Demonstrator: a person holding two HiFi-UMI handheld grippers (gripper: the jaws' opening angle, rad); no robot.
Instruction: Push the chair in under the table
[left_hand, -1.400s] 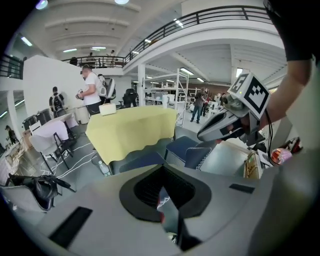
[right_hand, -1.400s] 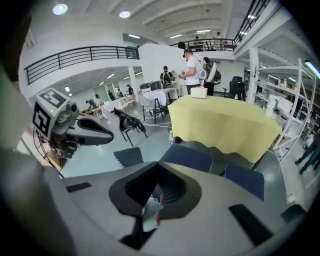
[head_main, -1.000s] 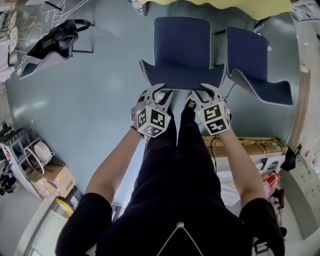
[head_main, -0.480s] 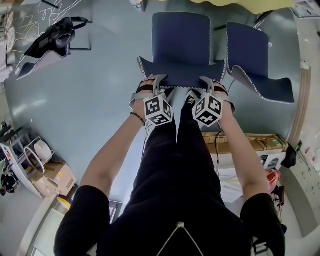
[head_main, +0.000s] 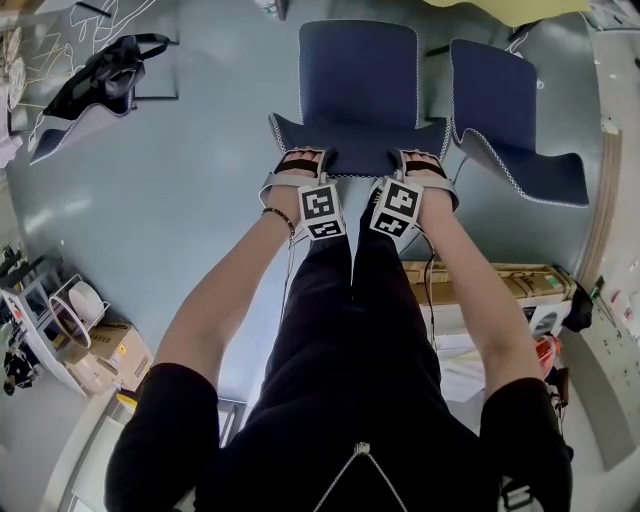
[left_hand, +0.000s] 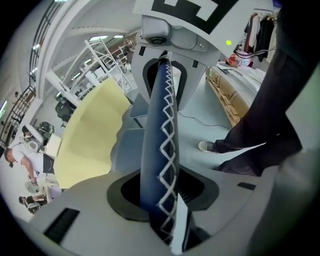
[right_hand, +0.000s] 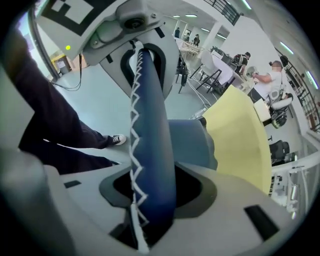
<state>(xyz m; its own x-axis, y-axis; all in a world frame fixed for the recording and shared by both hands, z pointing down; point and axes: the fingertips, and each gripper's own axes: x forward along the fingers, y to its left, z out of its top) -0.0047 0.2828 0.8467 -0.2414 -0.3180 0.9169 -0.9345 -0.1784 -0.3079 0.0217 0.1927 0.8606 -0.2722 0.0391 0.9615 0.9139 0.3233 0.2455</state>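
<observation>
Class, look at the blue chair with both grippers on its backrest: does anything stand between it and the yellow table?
Nothing visible does. The chair faces the yellow table with no object between them; the second blue chair stands to its right, outside the path.

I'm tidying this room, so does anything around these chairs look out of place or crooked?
Yes. The blue chair in front stands pulled out from the yellow table, and the second chair beside it is out too, seemingly turned at an angle to the first. Nothing looks spilled or broken.
</observation>
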